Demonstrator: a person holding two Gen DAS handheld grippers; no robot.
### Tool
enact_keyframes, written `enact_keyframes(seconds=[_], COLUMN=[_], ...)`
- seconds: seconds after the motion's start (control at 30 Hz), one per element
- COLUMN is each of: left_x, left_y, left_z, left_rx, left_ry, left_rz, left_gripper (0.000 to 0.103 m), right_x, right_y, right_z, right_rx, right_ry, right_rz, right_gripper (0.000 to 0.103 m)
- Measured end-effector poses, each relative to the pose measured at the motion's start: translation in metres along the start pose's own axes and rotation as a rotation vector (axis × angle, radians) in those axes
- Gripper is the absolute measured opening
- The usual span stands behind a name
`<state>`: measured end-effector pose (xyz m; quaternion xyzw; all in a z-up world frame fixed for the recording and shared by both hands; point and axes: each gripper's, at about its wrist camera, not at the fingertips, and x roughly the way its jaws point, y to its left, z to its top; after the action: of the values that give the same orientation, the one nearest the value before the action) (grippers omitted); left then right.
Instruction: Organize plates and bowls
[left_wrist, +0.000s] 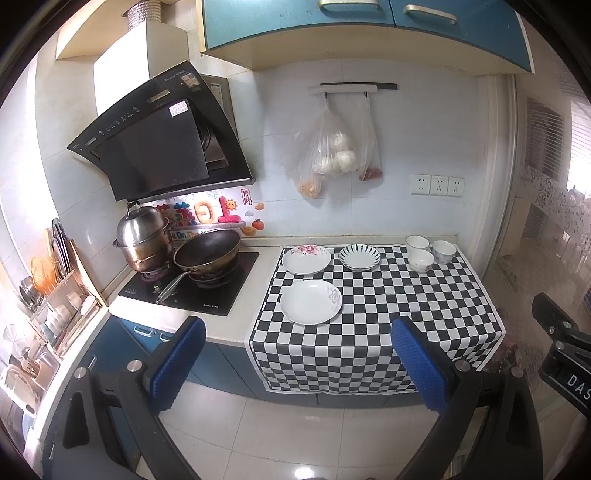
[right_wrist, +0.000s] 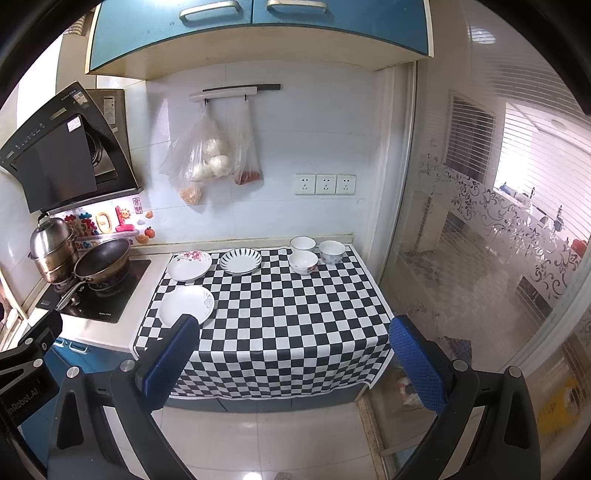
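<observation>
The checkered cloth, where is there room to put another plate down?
Free: the whole front right, between the plain white plate and the cloth's right edge. Crowded: the back row, where two plates and three bowls sit.

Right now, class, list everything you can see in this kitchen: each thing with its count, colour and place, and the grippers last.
Plates: three, white, patterned, left half of the cloth.
Bowls: three, white, back right corner of the cloth.
Checked cloth: one, black and white, over the counter.
Wok: one, dark, on the hob.
Steamer pot: one, steel, behind the wok.
Extractor hood: one, black, above the hob.
Plastic bags: clear, hanging on the wall rail; count unclear.
Sockets: three, white, on the wall.
Cupboards: blue, overhead.
Left gripper: open, blue pads.
Right gripper: open, blue pads.
</observation>
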<state>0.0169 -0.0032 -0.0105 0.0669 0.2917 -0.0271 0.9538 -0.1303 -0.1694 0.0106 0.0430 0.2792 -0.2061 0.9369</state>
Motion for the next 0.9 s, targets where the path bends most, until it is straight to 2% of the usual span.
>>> enact_keyframes(seconds=[0.17, 0.3, 0.63, 0.9], left_x=[0.005, 0.024, 0.077, 0.116], left_y=[0.005, 0.017, 0.048, 0.054], left_z=[0.003, 0.009, 0.024, 0.039], left_rx=[-0.006, -0.015, -0.009, -0.018], left_ry=[-0.021, -0.043, -0.066, -0.028], left_rz=[0.0, 0.02, 0.033, 0.015], left_gripper=[0.103, 0.103, 0.103, 0.103], right_x=[0.006, 0.018, 0.063, 0.098], right_y=[0.004, 0.011, 0.061, 0.092], right_z=[0.0, 0.001, 0.014, 0.033], right_rx=[0.014, 0.041, 0.029, 0.01], right_ry=[0.0, 0.0, 0.006, 0.015], right_rz=[-0.002, 0.002, -0.026, -0.024], right_gripper=[0.103, 0.103, 0.103, 0.103])
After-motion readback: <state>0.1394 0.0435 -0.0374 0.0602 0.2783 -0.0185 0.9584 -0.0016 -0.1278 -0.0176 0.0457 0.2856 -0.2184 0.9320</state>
